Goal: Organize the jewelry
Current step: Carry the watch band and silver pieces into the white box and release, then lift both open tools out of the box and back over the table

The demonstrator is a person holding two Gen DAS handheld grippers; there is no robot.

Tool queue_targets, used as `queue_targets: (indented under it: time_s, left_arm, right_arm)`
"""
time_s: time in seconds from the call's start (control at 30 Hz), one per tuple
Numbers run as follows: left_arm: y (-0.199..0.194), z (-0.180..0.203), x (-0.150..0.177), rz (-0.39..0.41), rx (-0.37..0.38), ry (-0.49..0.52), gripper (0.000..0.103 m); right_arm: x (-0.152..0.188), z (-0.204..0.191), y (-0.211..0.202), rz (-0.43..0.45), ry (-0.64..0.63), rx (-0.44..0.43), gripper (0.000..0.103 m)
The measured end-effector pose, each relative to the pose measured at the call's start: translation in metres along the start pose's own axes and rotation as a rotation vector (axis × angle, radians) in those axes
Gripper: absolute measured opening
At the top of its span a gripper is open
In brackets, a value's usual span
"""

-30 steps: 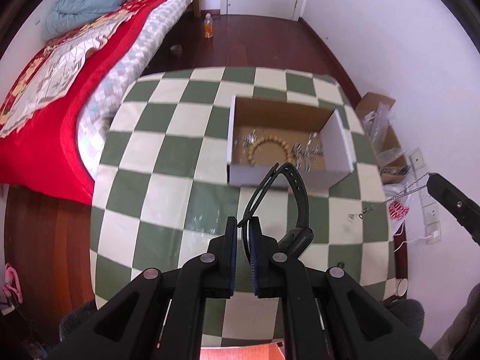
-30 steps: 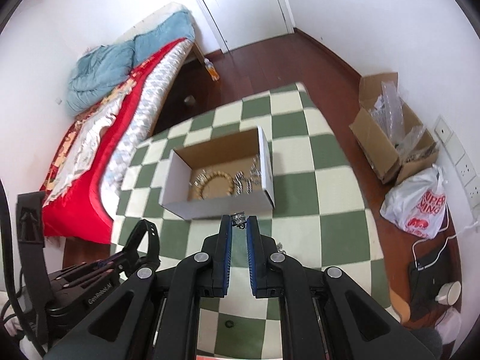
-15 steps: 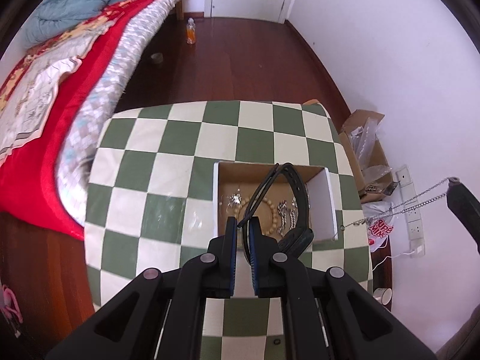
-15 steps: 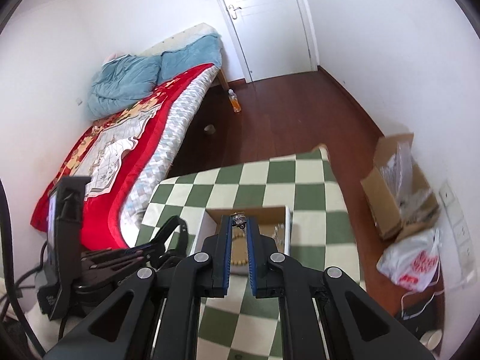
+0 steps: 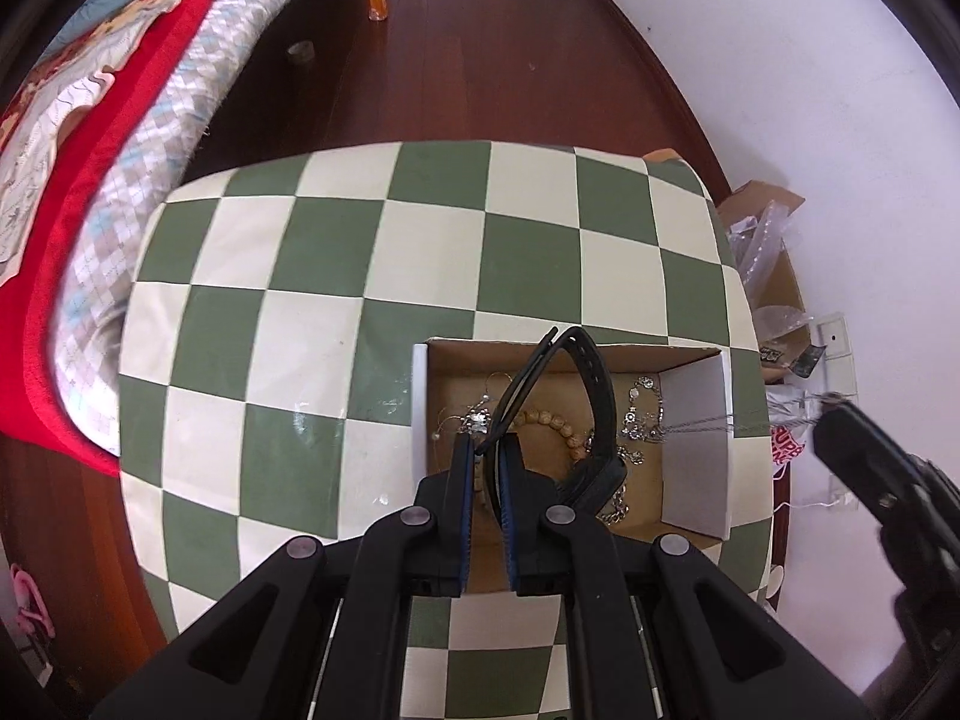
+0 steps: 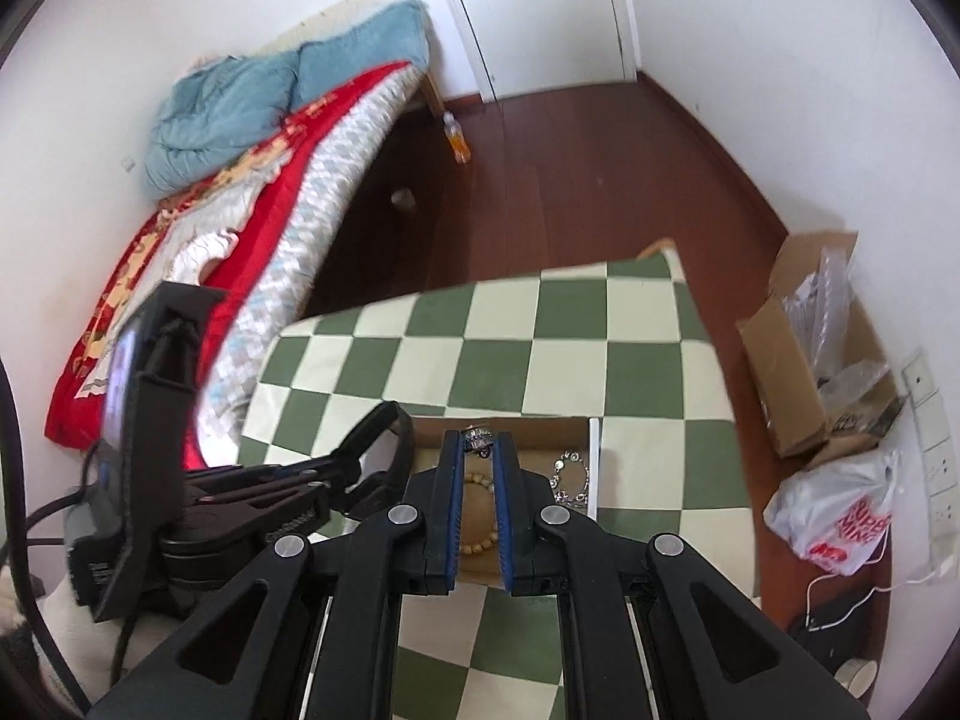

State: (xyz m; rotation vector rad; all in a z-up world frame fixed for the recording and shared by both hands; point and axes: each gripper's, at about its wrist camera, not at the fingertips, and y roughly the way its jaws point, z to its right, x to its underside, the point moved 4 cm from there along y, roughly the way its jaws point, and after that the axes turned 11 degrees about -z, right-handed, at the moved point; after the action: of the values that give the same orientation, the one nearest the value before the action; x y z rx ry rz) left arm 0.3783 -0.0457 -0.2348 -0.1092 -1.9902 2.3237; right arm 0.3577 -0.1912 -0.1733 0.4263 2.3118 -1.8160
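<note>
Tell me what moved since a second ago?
Both grippers moved over the cardboard box. The left gripper carried its black watch above it; the right gripper swung its silver chain across the box wall. Nothing was let go. The bead bracelet stayed inside.

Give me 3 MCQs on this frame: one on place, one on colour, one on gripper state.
1. Where does the wooden bead bracelet lie?
A. on the bed
B. in the cardboard box
C. on the floor

2. What colours are the tablecloth checks?
A. green and cream
B. red and white
C. blue and black

3. What does the left gripper hold?
A. nothing
B. the bead bracelet
C. a black watch

Answers: 1 B, the beads sit on the box floor. 2 A, green and cream squares. 3 C, the fingers pinch the watch strap over the box, while the right gripper pinches a silver chain.
</note>
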Motion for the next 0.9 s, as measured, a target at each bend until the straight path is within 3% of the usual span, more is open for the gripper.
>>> queue_targets:
  time_s: [0.27,0.3,0.37,0.4,0.43,0.47,0.57,0.6,0.63,0.67,0.73,0.77,0.9]
  left_arm:
    - [0.004,-0.002,-0.009,-0.013,0.011,-0.040,0.013]
    - [0.002,-0.002,-0.010,-0.007,0.007,-0.045,0.019]
    - [-0.001,-0.002,-0.011,0.010,-0.007,-0.044,0.045]
    - [-0.004,-0.003,-0.011,0.027,-0.011,-0.052,0.074]
    - [-0.007,-0.004,-0.011,0.040,-0.006,-0.058,0.084]
    - [-0.012,-0.005,-0.010,0.057,0.002,-0.066,0.084]
    - [-0.020,-0.008,-0.009,0.078,-0.026,-0.070,0.089]
    - [-0.024,-0.010,-0.007,0.093,-0.049,-0.072,0.099]
    - [-0.027,-0.012,-0.006,0.104,-0.064,-0.077,0.102]
    - [-0.031,-0.014,-0.003,0.121,-0.082,-0.083,0.102]
    - [-0.038,-0.020,0.003,0.157,-0.114,-0.094,0.102]
    - [-0.041,-0.023,0.007,0.176,-0.134,-0.100,0.102]
    - [-0.050,-0.032,0.027,0.258,-0.204,-0.115,0.103]
  right_arm:
    - [-0.014,0.011,0.051,-0.095,0.004,-0.014,0.010]
    - [-0.016,0.013,0.054,-0.099,0.014,-0.023,0.011]
    - [-0.020,0.016,0.062,-0.128,0.022,-0.045,0.011]
    - [-0.020,0.018,0.063,-0.135,0.029,-0.046,0.011]
    - [-0.020,0.020,0.065,-0.150,0.036,-0.044,0.011]
    - [-0.020,0.024,0.068,-0.164,0.045,-0.040,0.014]
    - [-0.017,0.033,0.068,-0.180,0.082,-0.025,0.055]
    - [-0.016,0.036,0.067,-0.179,0.091,-0.021,0.061]
    - [-0.015,0.039,0.066,-0.178,0.098,-0.025,0.061]
    - [-0.013,0.042,0.065,-0.182,0.105,-0.010,0.062]
    - [-0.010,0.045,0.064,-0.193,0.108,0.020,0.077]
    - [-0.007,0.046,0.063,-0.201,0.101,0.054,0.092]
    - [0.009,0.044,0.061,-0.212,0.046,0.201,0.101]
